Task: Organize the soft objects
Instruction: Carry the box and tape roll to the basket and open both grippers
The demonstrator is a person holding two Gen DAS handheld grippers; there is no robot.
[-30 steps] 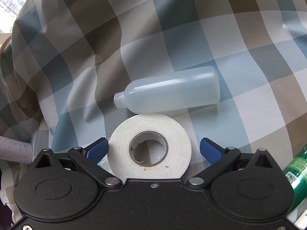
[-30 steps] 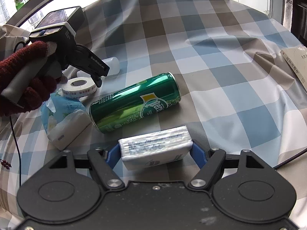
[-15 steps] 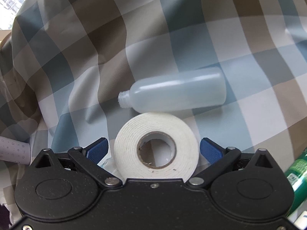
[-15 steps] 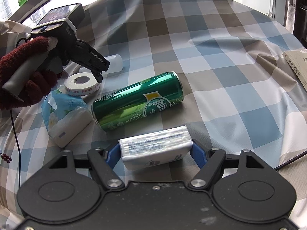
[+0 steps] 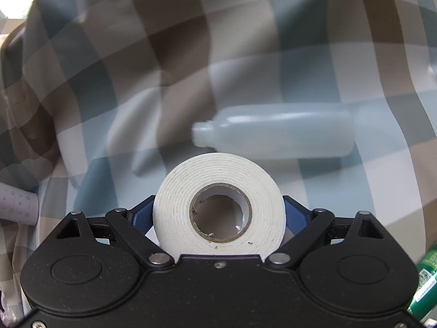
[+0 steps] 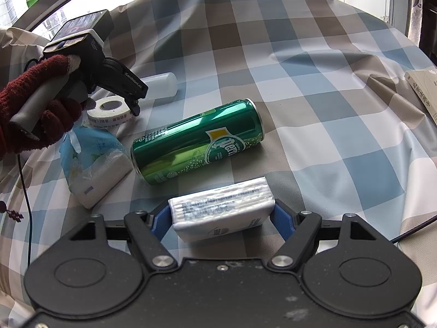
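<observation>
left wrist: left gripper (image 5: 218, 214) jaws just closing in, blue pads hugging the tape roll (image 5: 218, 213), plastic bottle (image 5: 275, 136) just beyond the roll | right wrist: right gripper (image 6: 221, 218) clamped on tissue pack (image 6: 222, 207), just in front of green can (image 6: 196, 145)

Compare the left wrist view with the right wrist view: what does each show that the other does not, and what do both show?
Only the left wrist view: a patterned paper roll at the left edge. Only the right wrist view: the tissue pack between the right hand-held gripper's blue pads, a blue wipes packet, a gloved hand, a book. Both: tape roll, plastic bottle, green can, checked cloth.
</observation>
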